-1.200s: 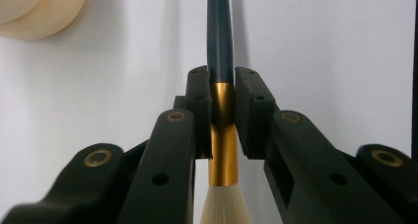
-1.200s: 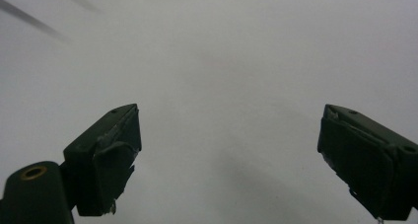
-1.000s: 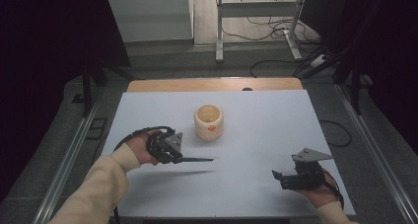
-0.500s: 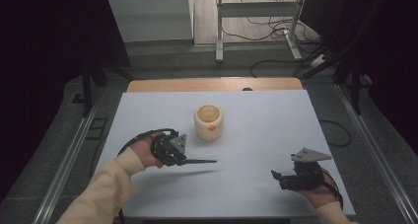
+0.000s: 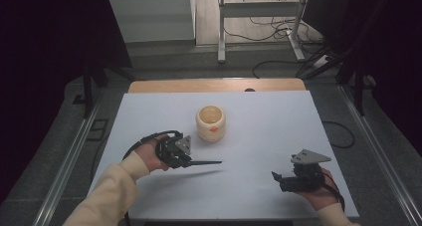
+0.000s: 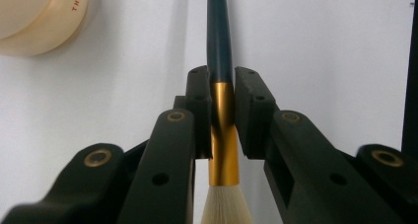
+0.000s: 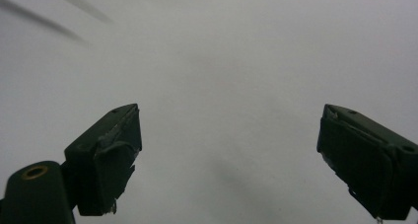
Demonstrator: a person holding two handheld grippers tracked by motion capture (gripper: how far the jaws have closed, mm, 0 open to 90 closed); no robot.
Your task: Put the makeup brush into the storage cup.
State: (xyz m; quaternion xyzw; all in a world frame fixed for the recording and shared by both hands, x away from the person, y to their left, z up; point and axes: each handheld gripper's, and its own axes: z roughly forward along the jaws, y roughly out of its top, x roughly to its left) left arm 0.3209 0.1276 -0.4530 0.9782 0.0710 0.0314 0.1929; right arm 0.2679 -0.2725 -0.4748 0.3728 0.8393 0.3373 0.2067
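Holding a brush [image 6: 220,76] by its gold collar, the left gripper [image 5: 175,151] hangs clamped just above the white table [image 5: 268,121], dark handle pointing right, bristles back toward the hand. Just beyond stands a cream jar [image 5: 211,122], probably where the brush goes next, needing a lift and turn. The right gripper [image 5: 293,178] rests open, empty.

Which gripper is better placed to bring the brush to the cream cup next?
Left. The left gripper is shut on the brush at its gold ferrule and sits close beside the cream cup. The right gripper stands open, holding nothing, near the table's front right.
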